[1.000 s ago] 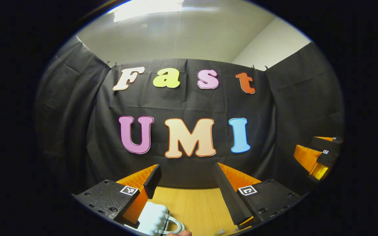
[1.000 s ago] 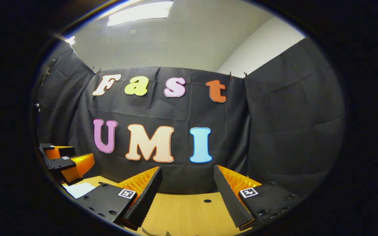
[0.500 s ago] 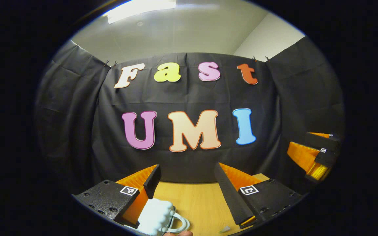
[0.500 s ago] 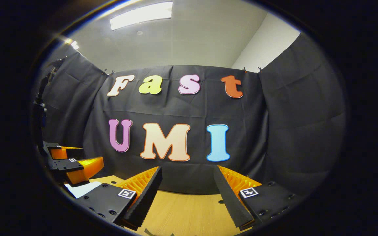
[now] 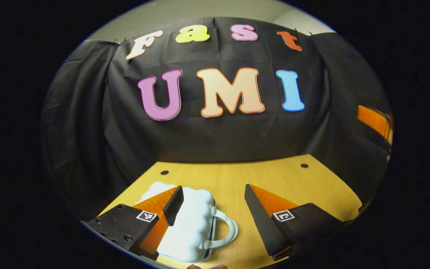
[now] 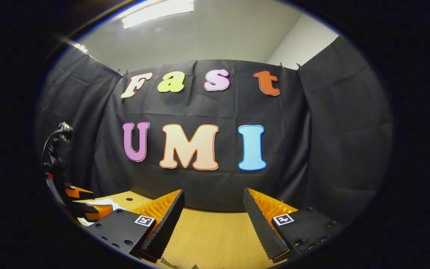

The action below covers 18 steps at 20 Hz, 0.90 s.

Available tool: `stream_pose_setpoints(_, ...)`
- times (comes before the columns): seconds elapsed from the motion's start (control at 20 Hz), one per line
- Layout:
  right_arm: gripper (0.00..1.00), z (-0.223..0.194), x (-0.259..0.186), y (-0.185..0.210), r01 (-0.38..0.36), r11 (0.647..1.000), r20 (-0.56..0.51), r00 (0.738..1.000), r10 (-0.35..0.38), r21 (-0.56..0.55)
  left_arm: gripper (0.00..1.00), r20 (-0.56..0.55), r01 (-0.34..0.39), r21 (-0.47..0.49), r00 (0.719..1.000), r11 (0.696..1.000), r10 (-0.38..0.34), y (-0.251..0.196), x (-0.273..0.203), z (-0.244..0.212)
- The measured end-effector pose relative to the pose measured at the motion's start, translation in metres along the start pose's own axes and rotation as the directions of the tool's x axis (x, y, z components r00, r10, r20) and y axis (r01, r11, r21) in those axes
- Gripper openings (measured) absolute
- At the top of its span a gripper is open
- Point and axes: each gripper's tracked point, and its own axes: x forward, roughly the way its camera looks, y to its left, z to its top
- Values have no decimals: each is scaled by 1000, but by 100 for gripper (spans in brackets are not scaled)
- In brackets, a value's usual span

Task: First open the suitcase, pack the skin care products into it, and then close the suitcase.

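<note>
White suitcase [image 5: 190,224], one, on table [image 5: 274,179]; left gripper [image 5: 212,201] fingers spread, empty; right gripper [image 6: 213,213] likewise.

Ahead of my left gripper [image 5: 213,194], fingers spread wide, the light wooden tabletop [image 5: 274,175] runs bare to the black cloth wall [image 5: 88,123]. The small white ribbed suitcase with a looped handle [image 5: 192,224] blocks the lower left, under my left finger. My right gripper [image 6: 213,198] also stands wide apart over bare wood, nothing between its fingers.
</note>
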Motion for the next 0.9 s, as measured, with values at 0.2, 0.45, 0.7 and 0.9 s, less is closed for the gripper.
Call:
stream_pose_setpoints(0.2, 99, -20, 8, -1, 34, 999, -87, 996, -35, -12, 97, -216, 81, 46, 974, 996, -69, -17, 27, -70)
stream_pose_setpoints(0.45, 99, -35, 6, -20, 89, 994, -150, 984, -99, -68, 97, -375, 156, 20, 917, 988, -137, -45, 44, -121)
stream_pose_setpoints(0.7, 99, -36, -2, -33, 115, 985, -178, 975, -136, -125, 97, -493, 151, -23, 858, 988, -142, -57, 64, -157)
stream_pose_setpoints(0.9, 99, -35, -8, -35, 112, 980, -174, 975, -140, -164, 93, -540, 133, -94, 825, 987, -163, -59, 81, -171)
